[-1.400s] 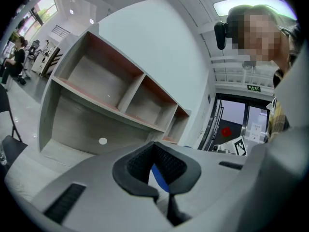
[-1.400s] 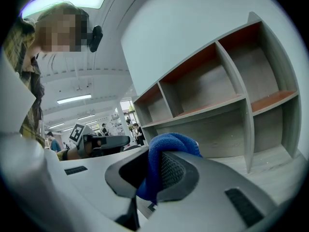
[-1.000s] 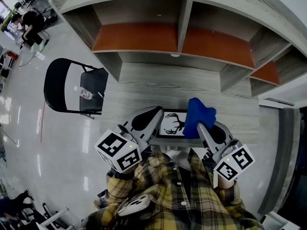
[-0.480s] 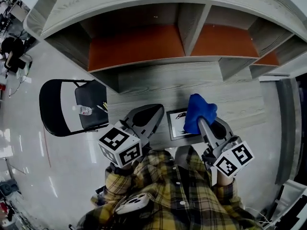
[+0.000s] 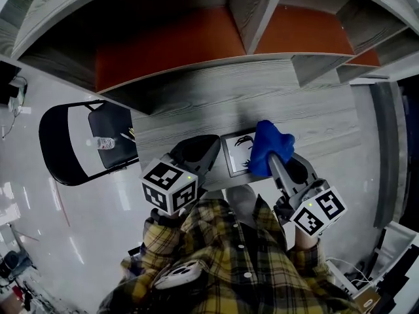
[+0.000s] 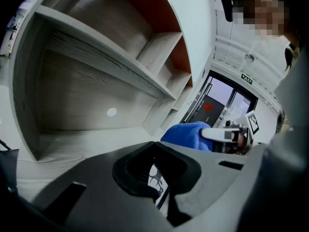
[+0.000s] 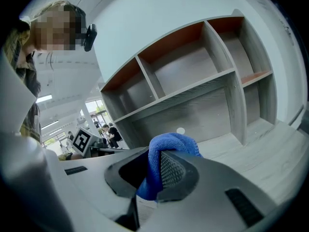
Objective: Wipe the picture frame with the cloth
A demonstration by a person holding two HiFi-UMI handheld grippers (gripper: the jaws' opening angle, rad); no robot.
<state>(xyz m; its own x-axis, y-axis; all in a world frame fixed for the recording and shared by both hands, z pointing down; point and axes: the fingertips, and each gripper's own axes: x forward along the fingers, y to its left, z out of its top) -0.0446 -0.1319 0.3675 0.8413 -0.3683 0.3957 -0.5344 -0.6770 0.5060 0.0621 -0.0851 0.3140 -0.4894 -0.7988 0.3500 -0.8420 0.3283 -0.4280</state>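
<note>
The picture frame [image 5: 236, 154], black-rimmed with a deer drawing, lies flat near the front edge of the grey wooden desk [image 5: 196, 110]. A blue cloth [image 5: 270, 146] covers its right part, and my right gripper [image 5: 270, 160] is shut on that cloth. In the right gripper view the cloth [image 7: 166, 149] bulges up between the jaws of the right gripper [image 7: 153, 166]. My left gripper [image 5: 213, 142] hangs shut and empty just left of the frame. Through the left gripper [image 6: 154, 144] I see a strip of the frame [image 6: 155, 177] and, beyond, the cloth [image 6: 186, 133].
A shelf unit with orange-backed compartments [image 5: 170, 51] rises at the back of the desk. A black folding chair [image 5: 72, 142] with a bottle [image 5: 103, 142] on its seat stands on the floor to the left. The person's plaid shirt [image 5: 229, 260] fills the bottom.
Both grippers have come down toward the desk, the left one more. The cloth stays in the right gripper over the frame's right side. The head camera has swung toward the shelf.
</note>
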